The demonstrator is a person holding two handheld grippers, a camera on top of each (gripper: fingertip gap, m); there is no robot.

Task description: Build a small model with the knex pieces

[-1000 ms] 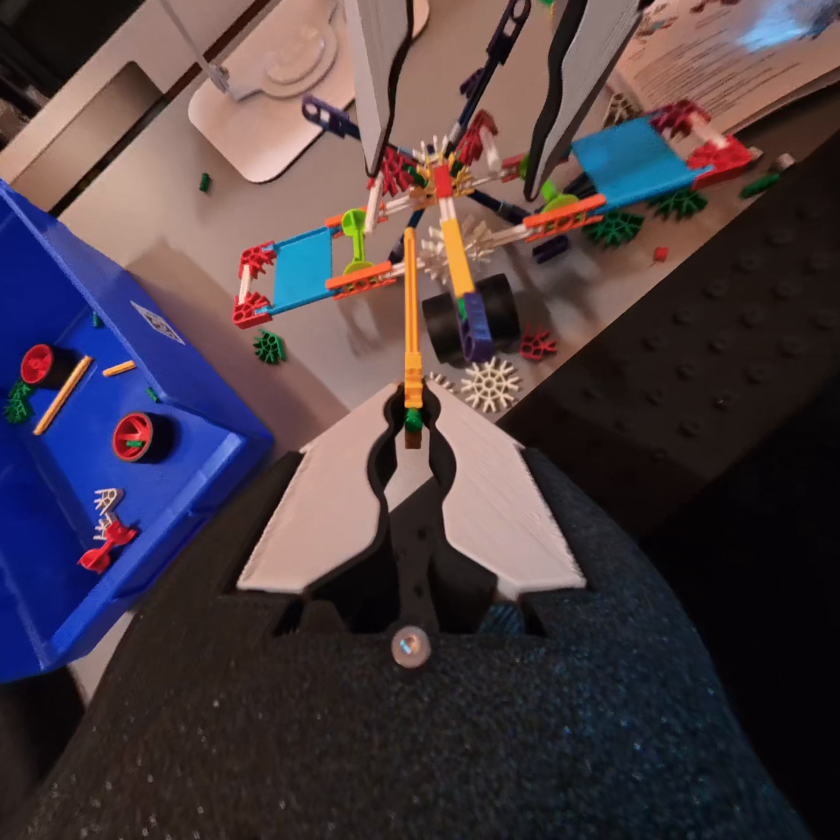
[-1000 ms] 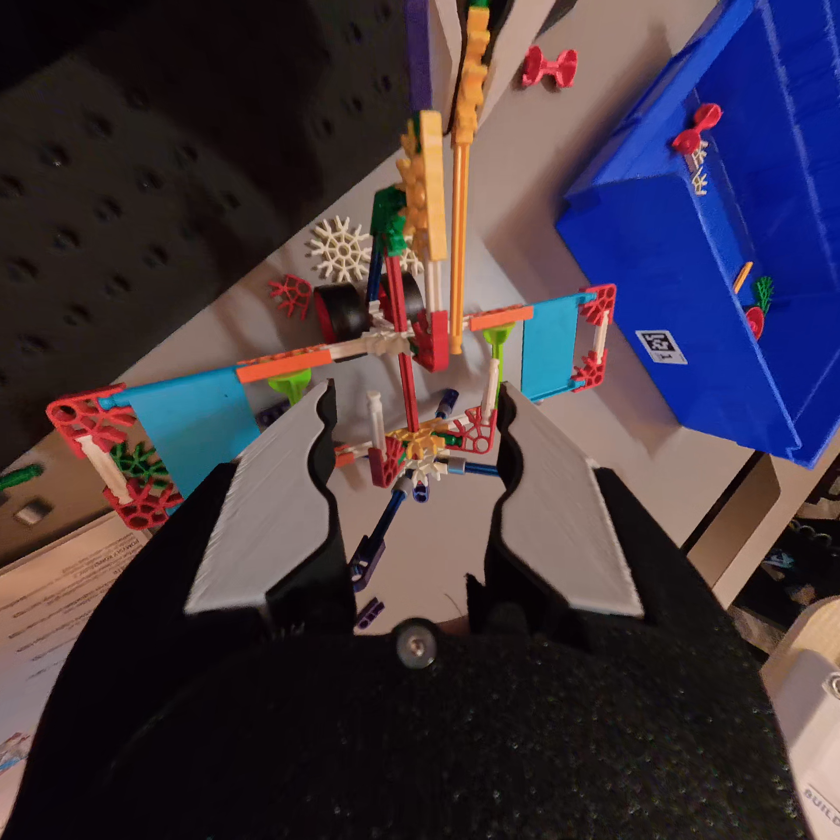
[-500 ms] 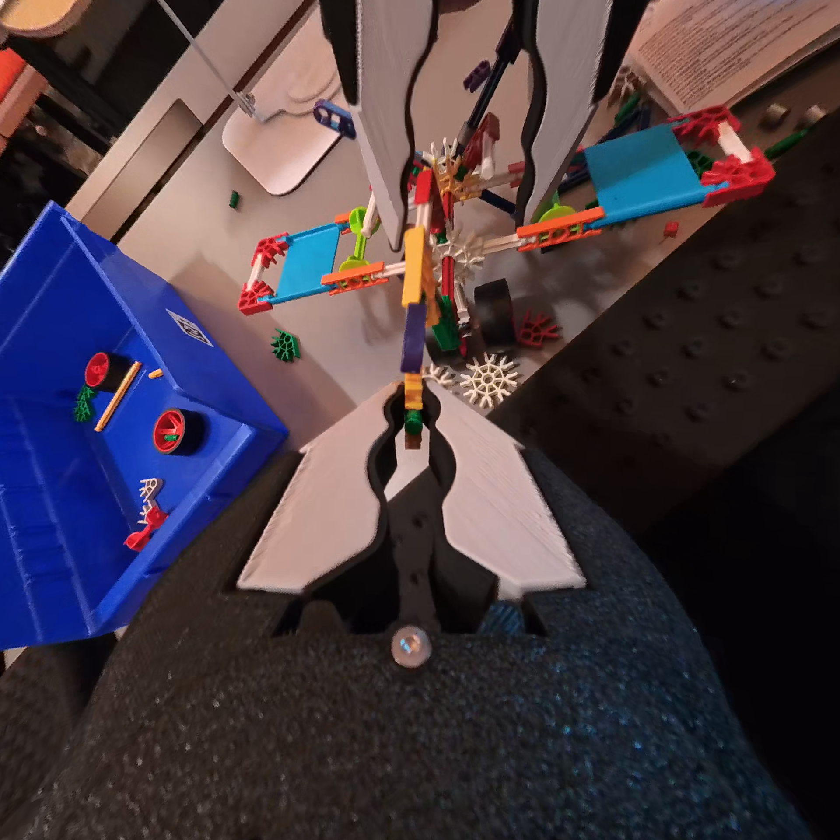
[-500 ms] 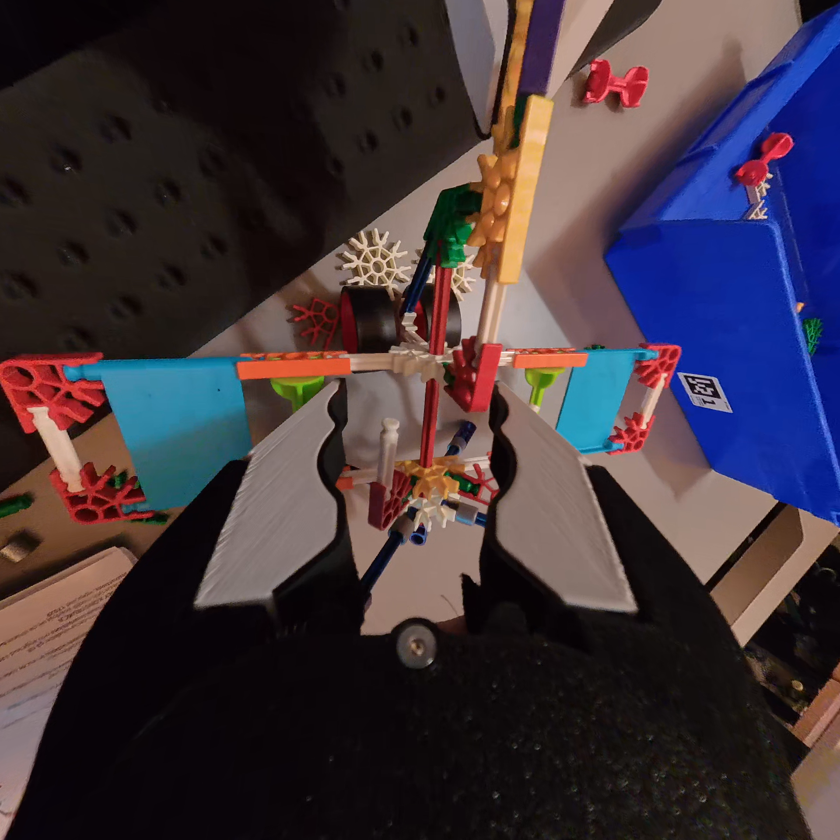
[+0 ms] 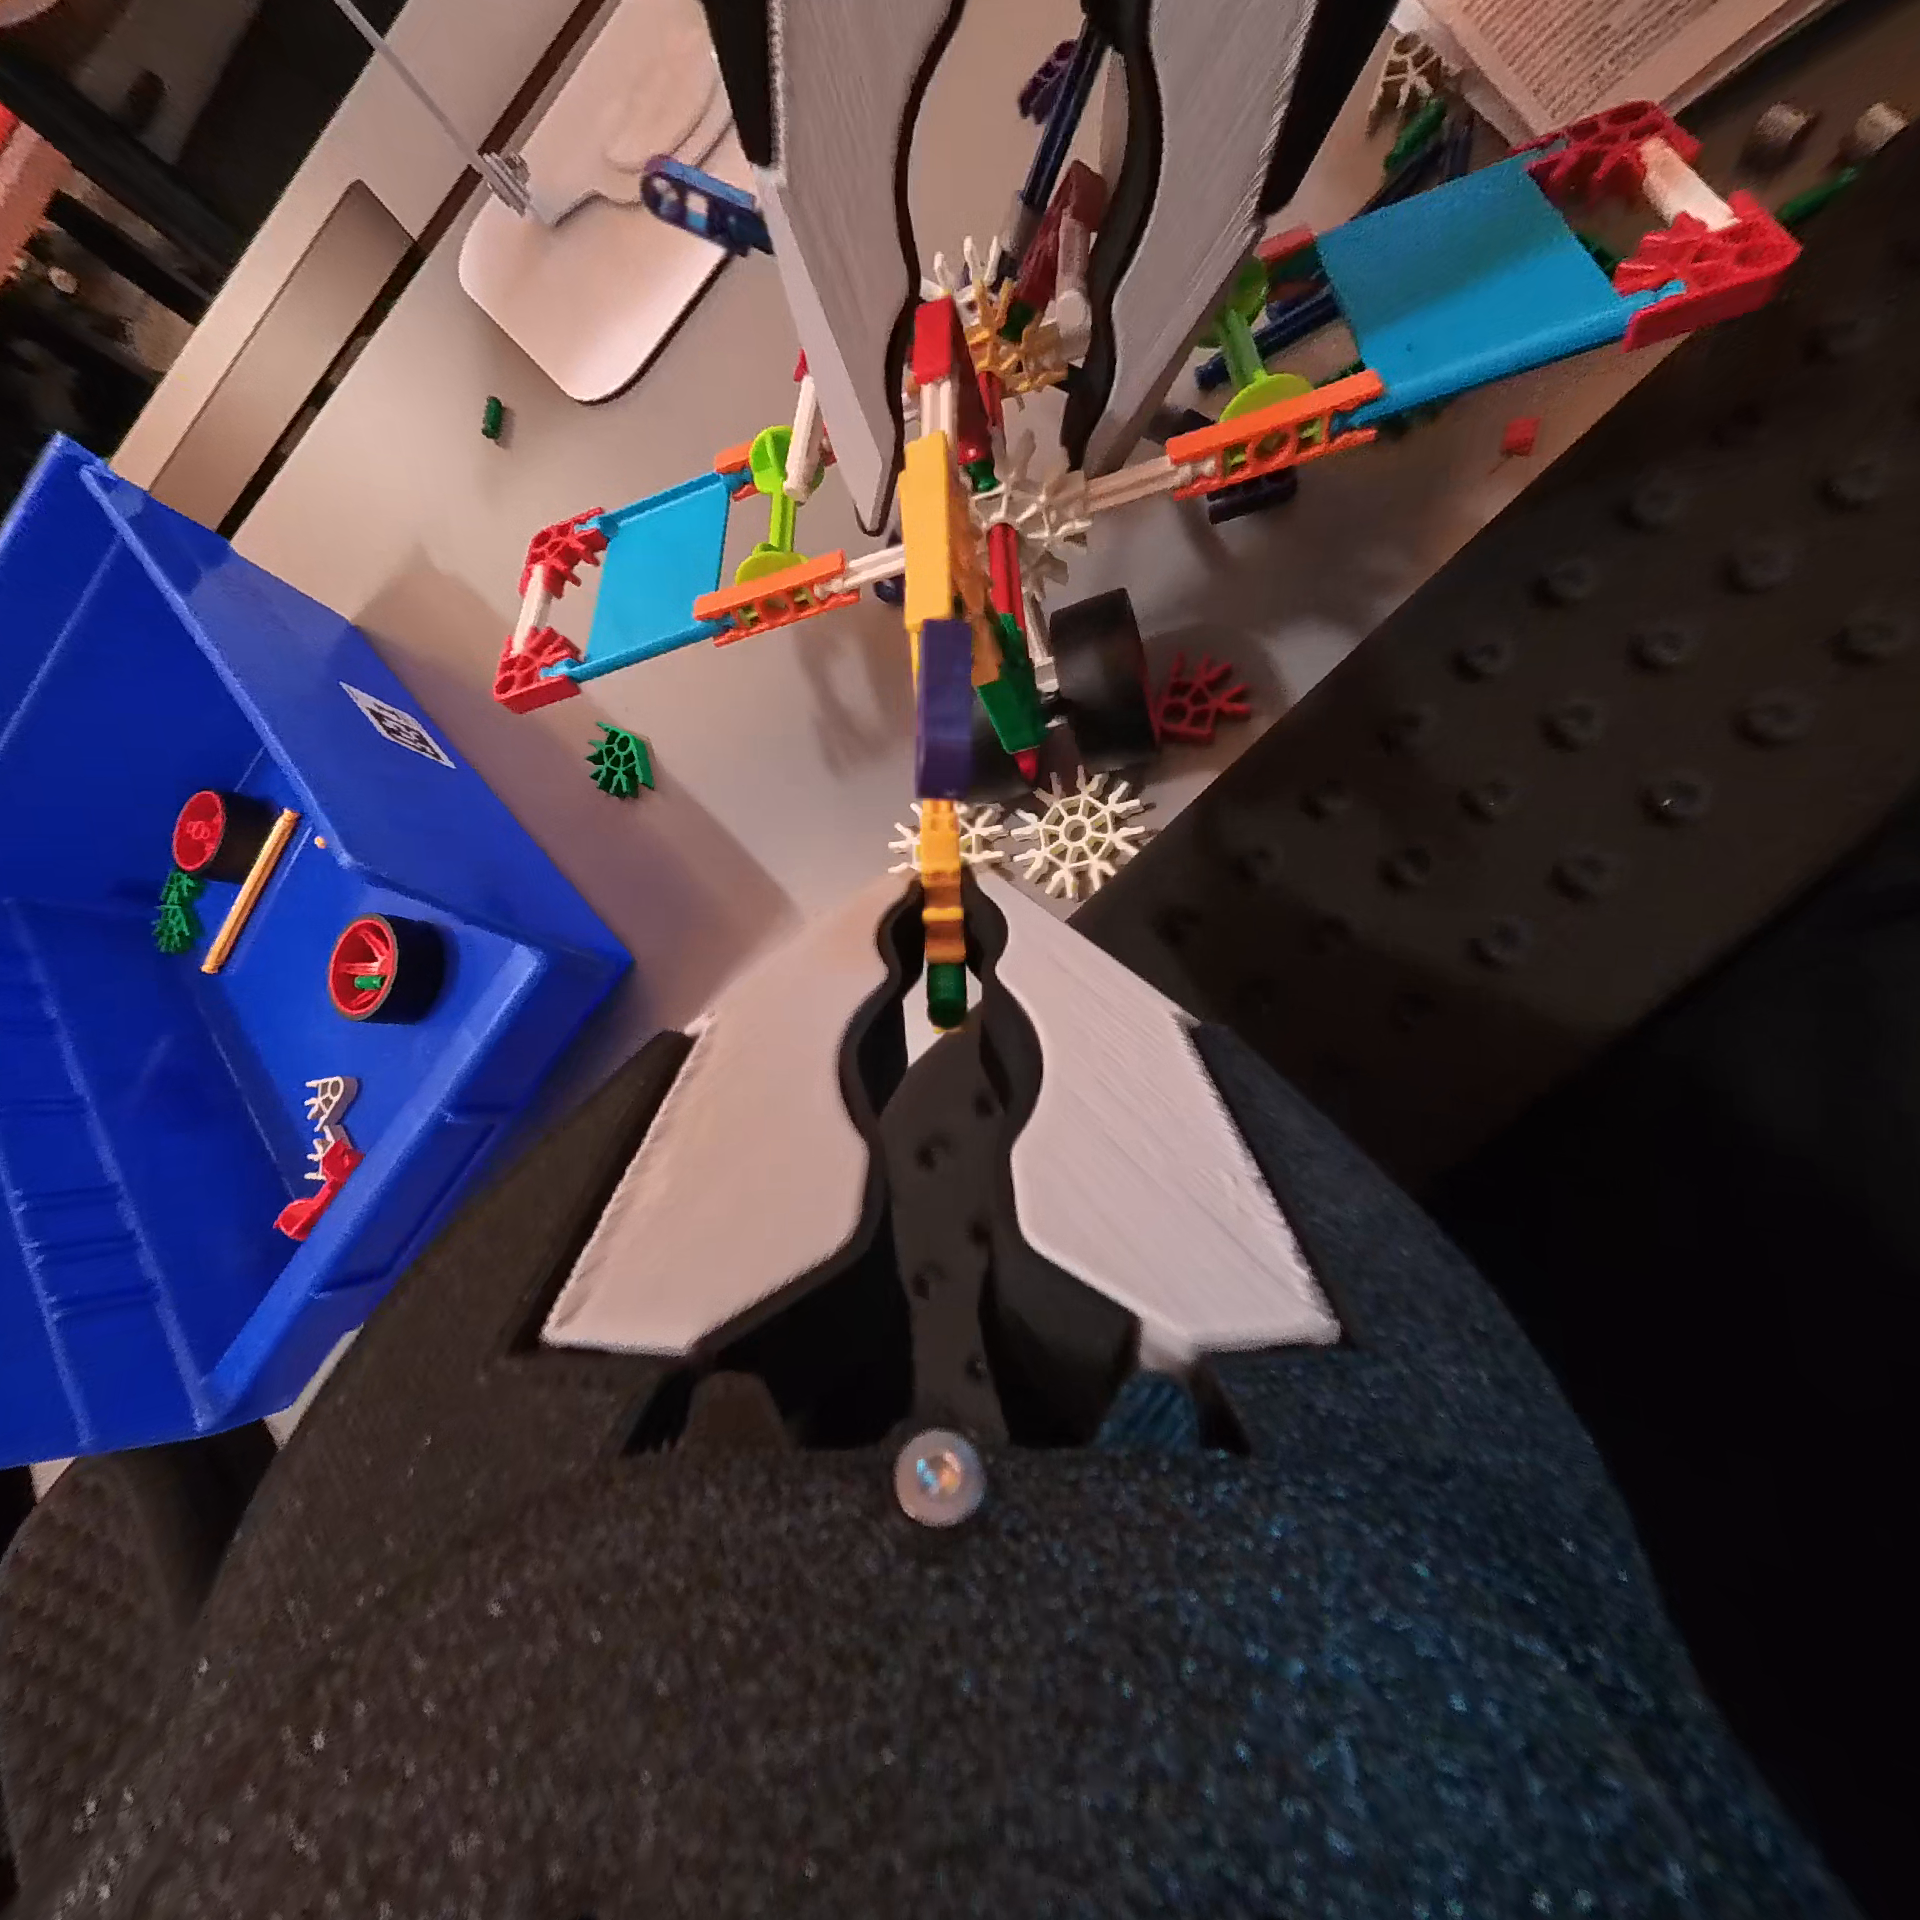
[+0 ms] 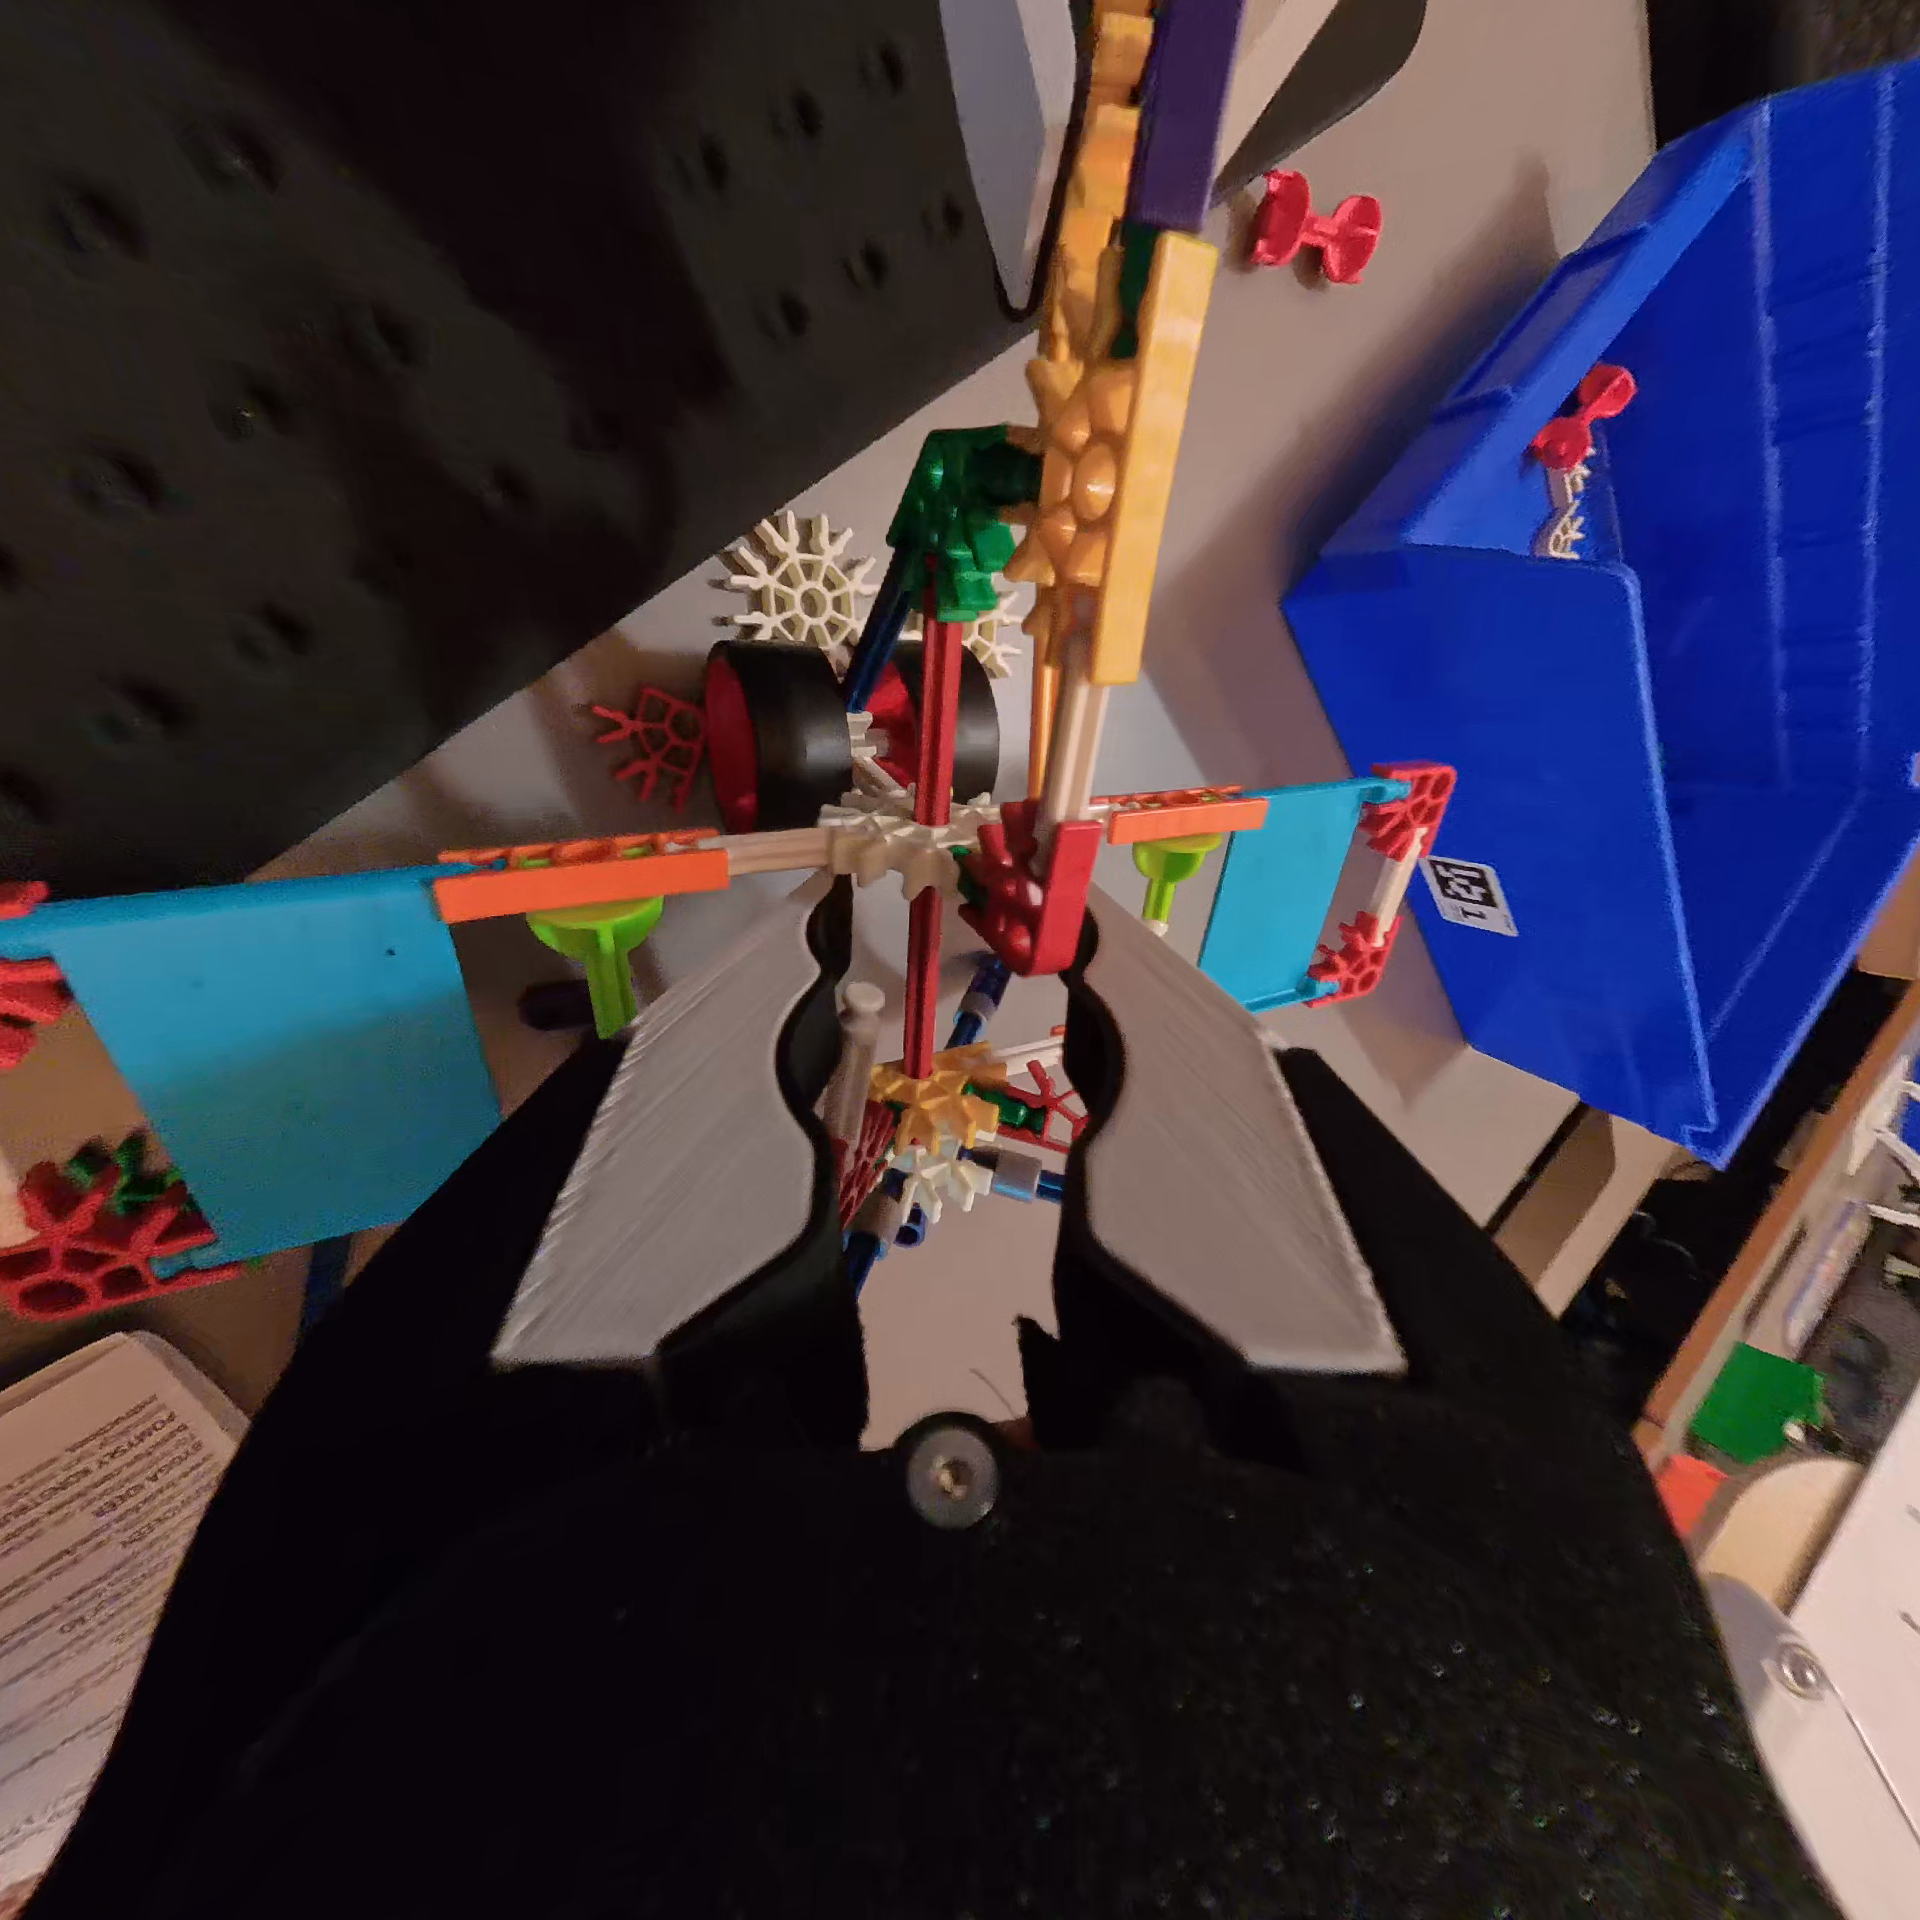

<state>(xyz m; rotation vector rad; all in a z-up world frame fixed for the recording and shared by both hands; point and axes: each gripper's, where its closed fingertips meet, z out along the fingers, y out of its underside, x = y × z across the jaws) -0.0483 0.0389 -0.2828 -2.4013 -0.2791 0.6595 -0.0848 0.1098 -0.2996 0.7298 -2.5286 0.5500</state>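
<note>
The toy plane model [image 5: 966, 499], built from plastic rods and connectors with two light blue wing panels, hangs above the table [image 5: 748, 748], held up between two grippers. The left gripper [image 5: 940, 914] has its jaws closed tight on the thin yellow-orange rod [image 5: 938, 883] at the tail end of the model. The right gripper [image 6: 951, 935] stands with its jaws half open around the body near the red connector [image 6: 1039, 883]; the right-hand jaw seems to touch this connector, but I cannot tell if the other jaw presses anything.

In my judgement the danger is in the joints. The model is carried by one thin rod, so a small twist or pull between the two grippers can snap a connector apart, or the rod can slide out and the plane falls on the loose pieces under it. The wide wings can also catch on something when the model turns.

Under the model lie a black wheel [image 5: 1101, 675], white snowflake connectors [image 5: 1081, 831], and a red connector [image 5: 1200, 701], near the table edge where a black dotted mat [image 5: 1558, 727] begins. A blue bin [image 5: 447, 831] with some small parts stands near one wing tip [image 5: 540, 613], at the other side of the table. Printed paper sheets [image 6: 94, 1507] lie near the other wing. The room is mostly upward.
</note>
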